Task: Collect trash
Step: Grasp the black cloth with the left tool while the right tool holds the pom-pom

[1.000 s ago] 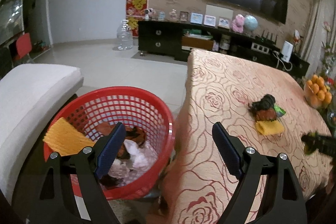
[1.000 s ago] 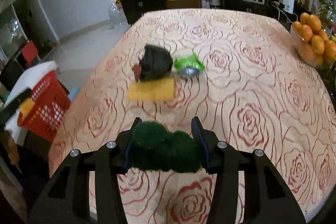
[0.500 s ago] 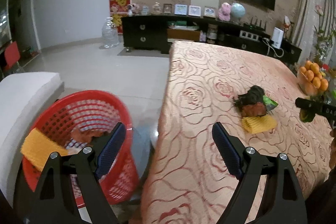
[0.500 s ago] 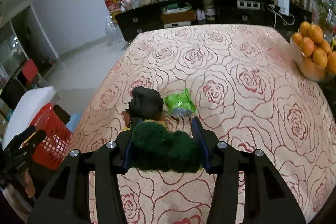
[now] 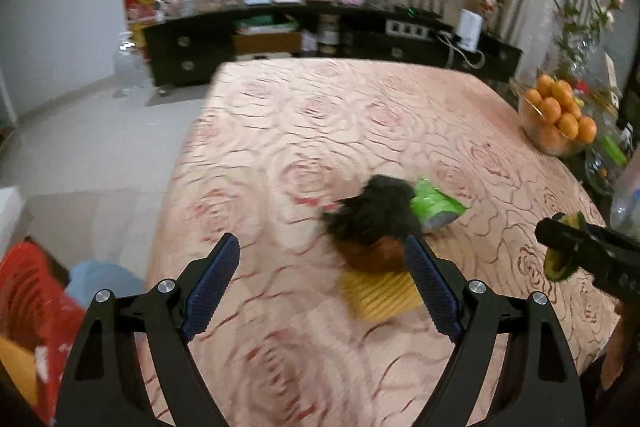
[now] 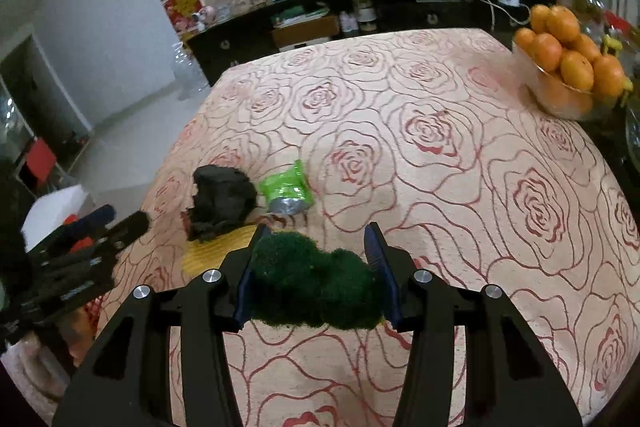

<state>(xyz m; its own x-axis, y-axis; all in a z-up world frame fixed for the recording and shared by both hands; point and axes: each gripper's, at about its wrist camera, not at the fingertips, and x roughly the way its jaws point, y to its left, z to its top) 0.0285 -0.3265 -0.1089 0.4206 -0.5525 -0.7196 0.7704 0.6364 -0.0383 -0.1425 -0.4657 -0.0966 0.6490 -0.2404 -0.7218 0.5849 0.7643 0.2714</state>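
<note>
Trash sits in a small heap on my table (image 6: 460,155): a black lump (image 6: 222,201) on top of a yellow pad (image 6: 212,253), with a crushed green wrapper (image 6: 286,191) just beside it. In the right wrist view this heap lies left of centre, above my right gripper (image 6: 314,263). That gripper is clenched on a dark green mossy clump (image 6: 316,285), which fills the gap between its blue pads. My left gripper (image 5: 322,273) hangs released, jaws wide, nothing between them; in its own view, blurred, the black lump (image 5: 376,213) and yellow pad (image 5: 378,293) show just inside the right finger, with the wrapper (image 5: 434,205) behind. At the lower left edge of that frame I see a piece of the red basket (image 5: 30,291), beside the table. At the right edge the right gripper (image 5: 568,251) pokes in with a green bit at its tip. A bowl of oranges (image 6: 568,67) stands at the table's upper right, well apart from the heap.
</note>
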